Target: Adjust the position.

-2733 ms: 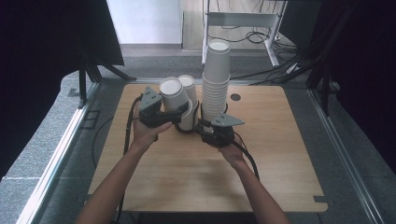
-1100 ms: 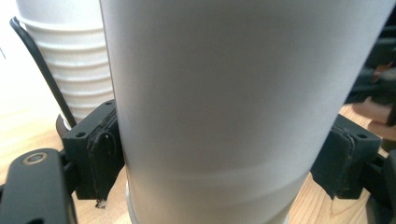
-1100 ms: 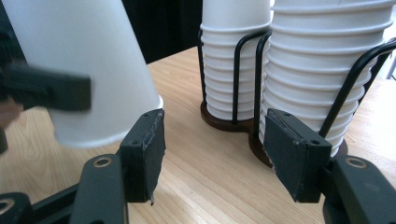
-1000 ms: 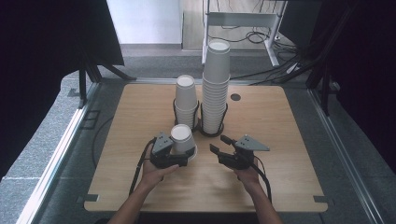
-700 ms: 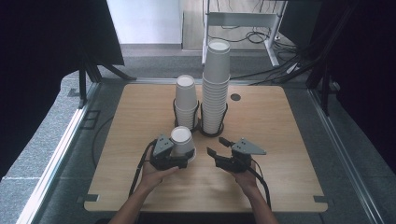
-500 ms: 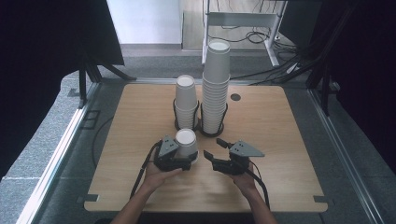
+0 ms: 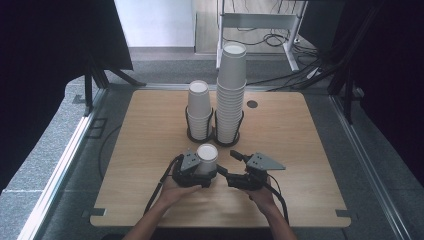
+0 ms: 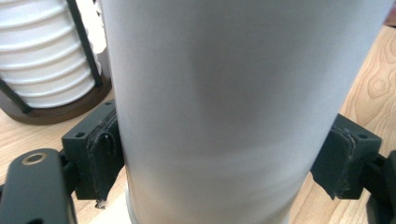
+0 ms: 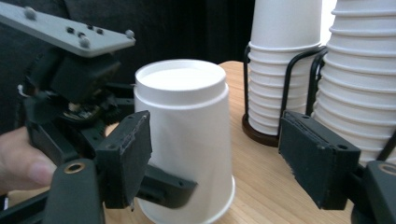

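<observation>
My left tool (image 7: pixel 196 170) was clamped on an inverted white paper cup (image 7: pixel 206 159) standing on the wooden table (image 7: pixel 310 150), near the two wire-held cup stacks (image 7: pixel 220 107). My right tool (image 9: pixel 215 158) stood open beside it. Advisable: close squarely and gently to avoid crushing the cup.

Cup stacks (image 7: pixel 220 107) just beyond jaws
</observation>
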A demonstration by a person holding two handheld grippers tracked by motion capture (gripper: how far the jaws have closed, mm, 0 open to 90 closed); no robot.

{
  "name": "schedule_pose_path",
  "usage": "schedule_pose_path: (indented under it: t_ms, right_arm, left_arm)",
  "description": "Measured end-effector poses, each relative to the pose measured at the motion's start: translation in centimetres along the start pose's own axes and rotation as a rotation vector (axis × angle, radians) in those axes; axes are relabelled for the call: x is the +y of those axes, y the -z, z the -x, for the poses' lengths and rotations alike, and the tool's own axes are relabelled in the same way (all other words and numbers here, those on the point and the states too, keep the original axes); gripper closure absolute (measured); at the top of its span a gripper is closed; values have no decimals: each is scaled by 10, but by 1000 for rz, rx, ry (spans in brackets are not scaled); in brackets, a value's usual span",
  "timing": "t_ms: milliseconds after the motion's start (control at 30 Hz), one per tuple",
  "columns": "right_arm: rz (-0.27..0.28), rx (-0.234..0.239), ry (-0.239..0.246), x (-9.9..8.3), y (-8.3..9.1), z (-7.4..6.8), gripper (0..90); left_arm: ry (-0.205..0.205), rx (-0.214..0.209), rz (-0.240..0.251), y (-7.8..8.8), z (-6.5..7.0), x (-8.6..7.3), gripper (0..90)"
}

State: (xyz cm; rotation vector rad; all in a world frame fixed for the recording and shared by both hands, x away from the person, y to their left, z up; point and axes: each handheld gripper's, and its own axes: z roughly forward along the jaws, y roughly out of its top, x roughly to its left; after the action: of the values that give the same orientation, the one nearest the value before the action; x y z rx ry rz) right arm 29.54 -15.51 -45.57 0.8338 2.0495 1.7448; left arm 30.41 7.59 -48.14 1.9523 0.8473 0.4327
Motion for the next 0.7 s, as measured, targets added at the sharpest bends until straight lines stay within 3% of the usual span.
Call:
schedule_pose_path:
  t_ms: [700]
  right_arm:
    - [-66, 48, -15, -9, -17, -10, 196]
  left_arm:
    - [-62, -49, -36, -10, 23, -3, 151]
